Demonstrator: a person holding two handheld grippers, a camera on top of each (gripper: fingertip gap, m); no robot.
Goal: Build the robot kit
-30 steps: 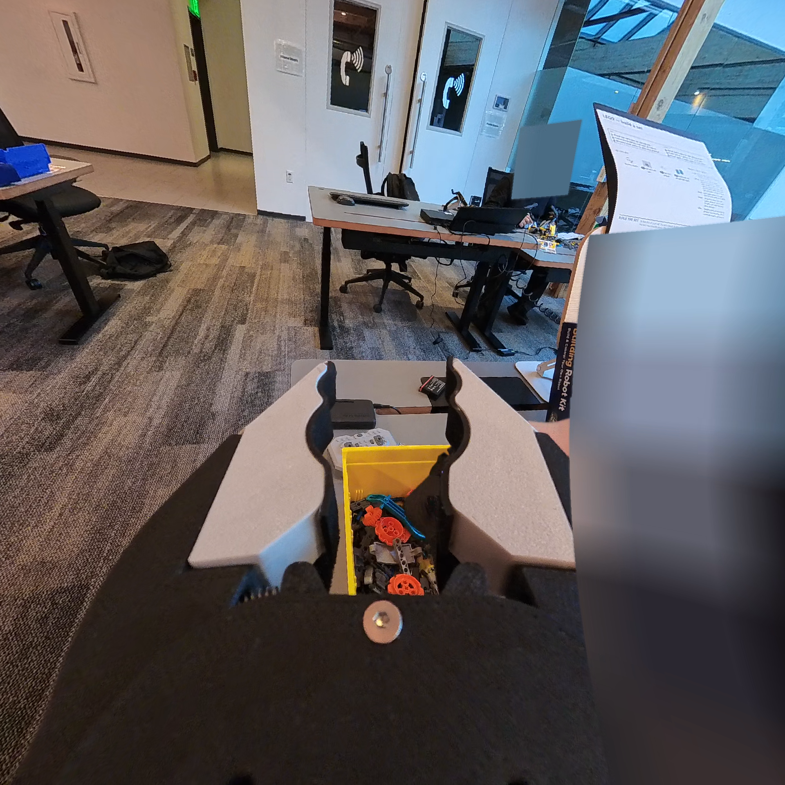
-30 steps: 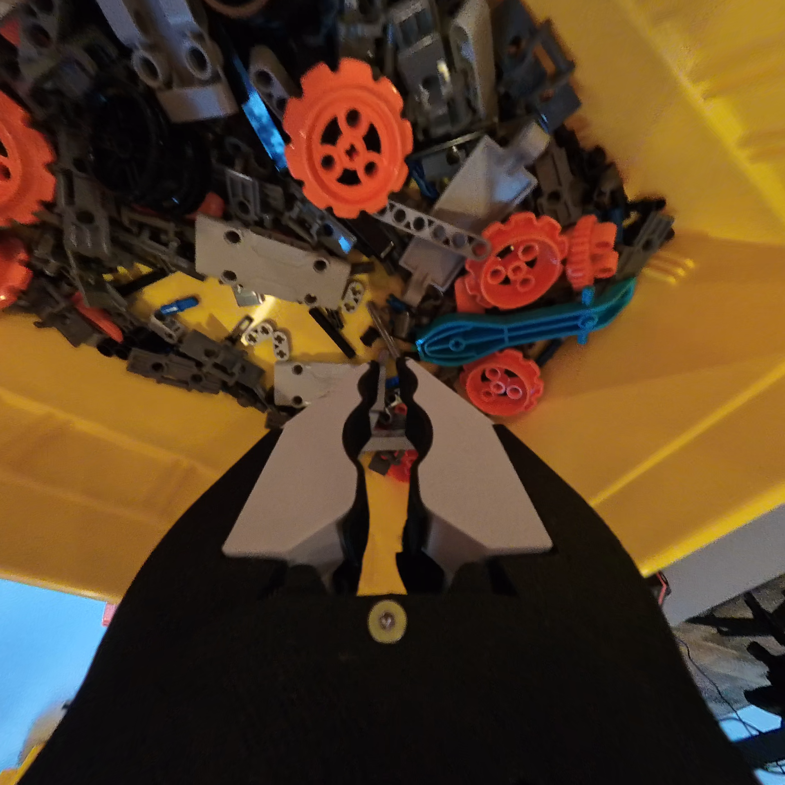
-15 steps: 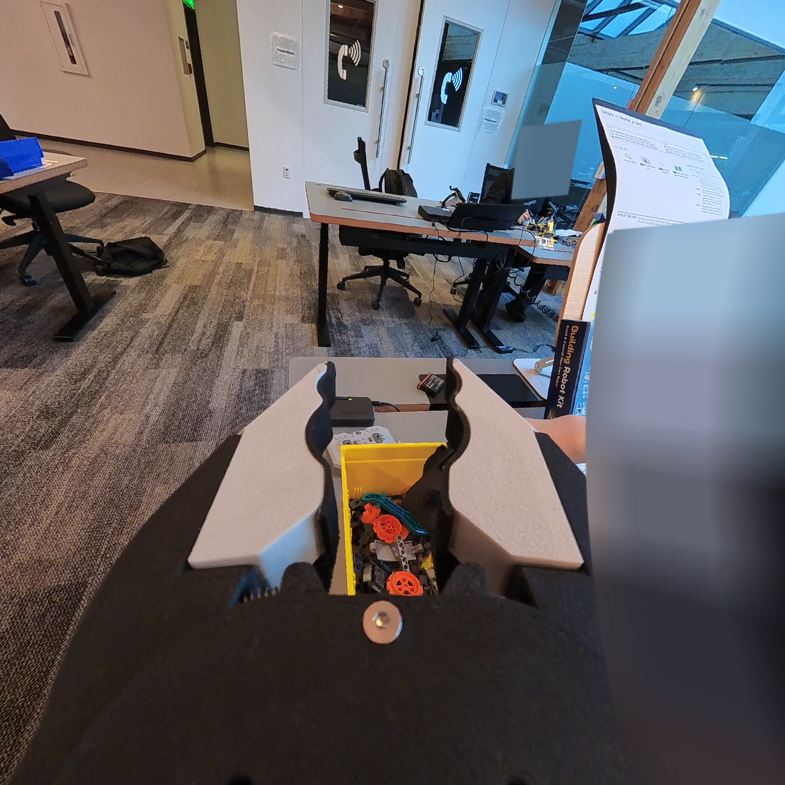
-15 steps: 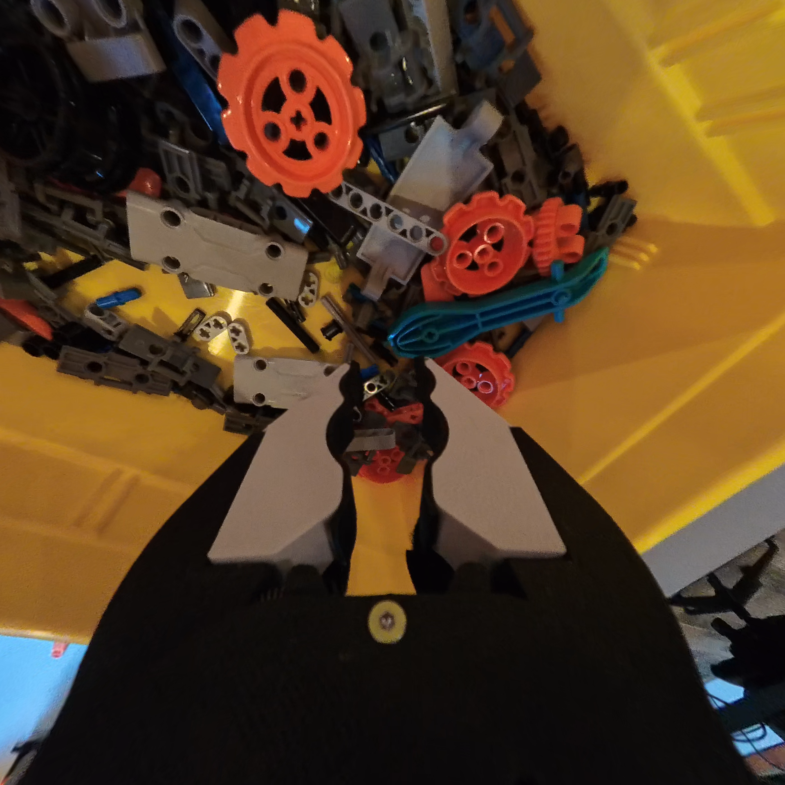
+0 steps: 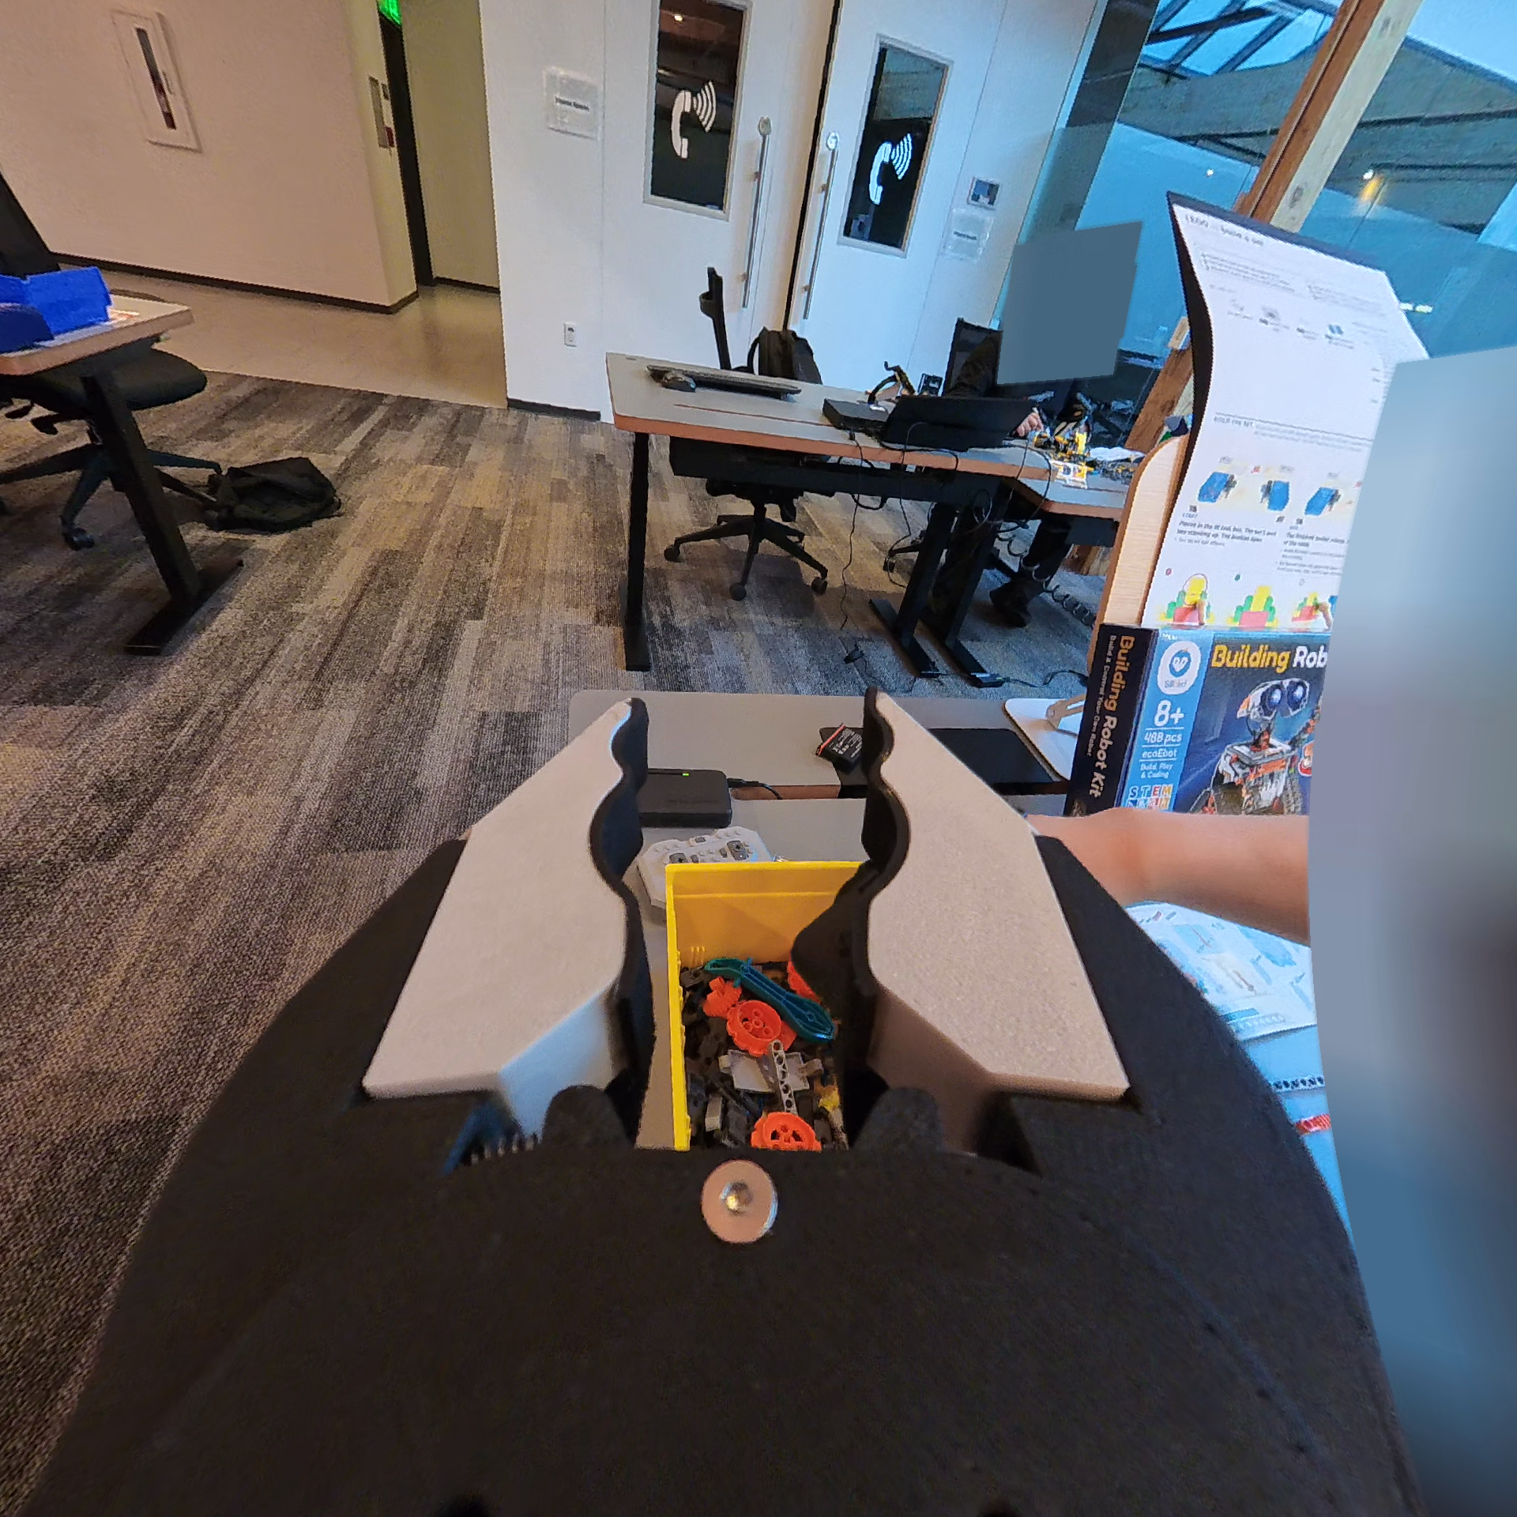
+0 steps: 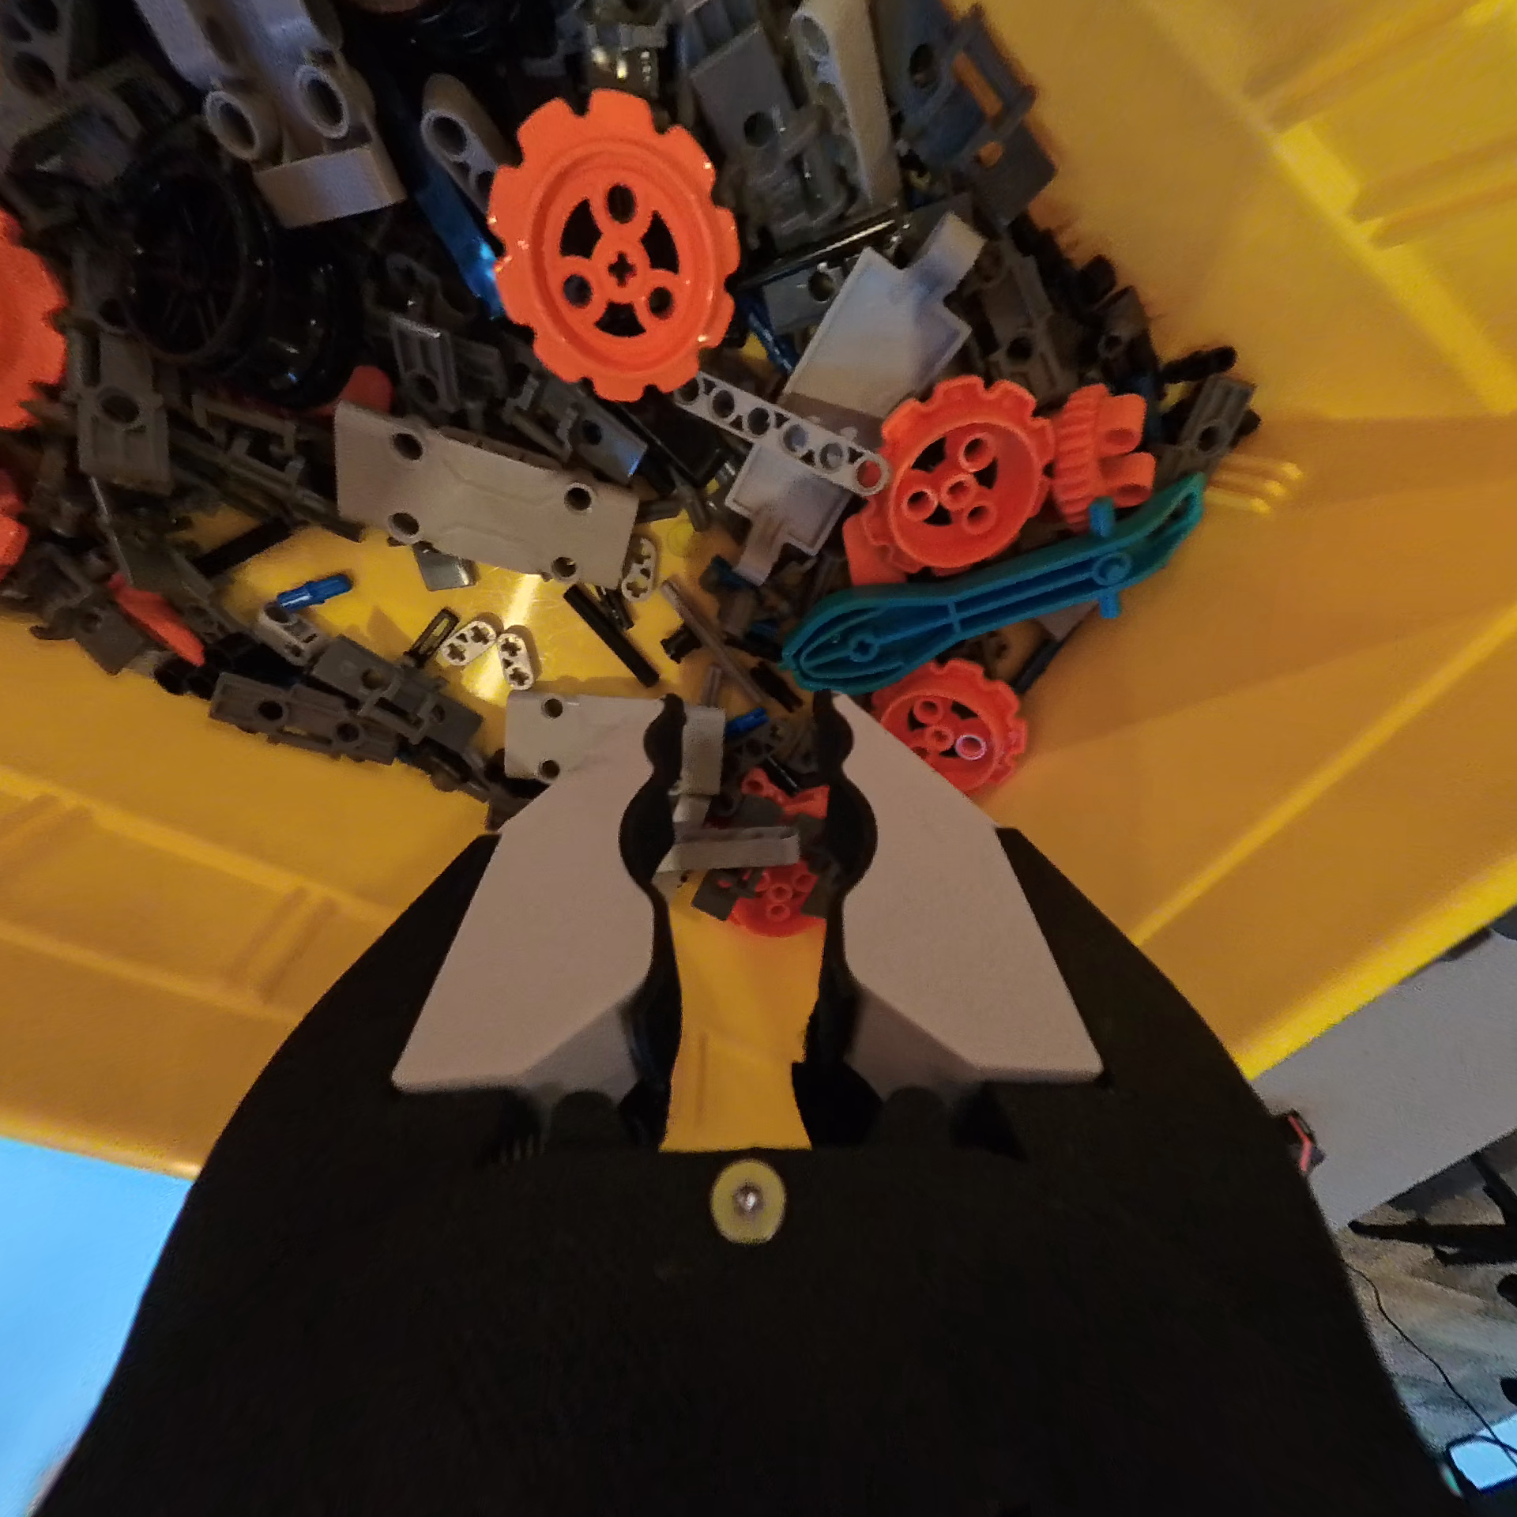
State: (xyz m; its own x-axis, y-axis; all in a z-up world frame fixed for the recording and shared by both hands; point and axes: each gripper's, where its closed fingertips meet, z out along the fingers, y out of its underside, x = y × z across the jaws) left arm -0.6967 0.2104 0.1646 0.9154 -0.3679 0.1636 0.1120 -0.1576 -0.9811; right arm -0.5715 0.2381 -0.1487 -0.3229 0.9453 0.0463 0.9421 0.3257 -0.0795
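Note:
A yellow bin (image 5: 755, 903) of loose building parts sits on a grey table. My left gripper (image 5: 751, 714) is open and empty, held above and behind the bin. My right gripper (image 6: 745, 714) is down inside the bin (image 6: 1231, 739) with its jaws open. A small grey piece (image 6: 722, 850) and a small orange gear (image 6: 776, 899) lie loose between its fingers. A large orange gear (image 6: 611, 246), a teal curved piece (image 6: 985, 599) and a grey plate (image 6: 484, 501) lie just ahead. The right gripper also shows in the left wrist view (image 5: 829, 936), as a black shape in the bin.
A person's forearm (image 5: 1166, 862) reaches in from the right. A building-kit box (image 5: 1207, 722) and a tall printed sheet (image 5: 1280, 410) stand at the right. A black device (image 5: 685, 796) and a white remote (image 5: 706, 845) lie behind the bin. A desk (image 5: 780, 419) stands beyond. From my right tips it is roughly 6 cm to the grey plate (image 6: 484, 501); from my left, 30 cm.
My right gripper's jaws went from nearly shut on a small grey piece to open, and the piece now lies loose between them. The left gripper has hardly moved.

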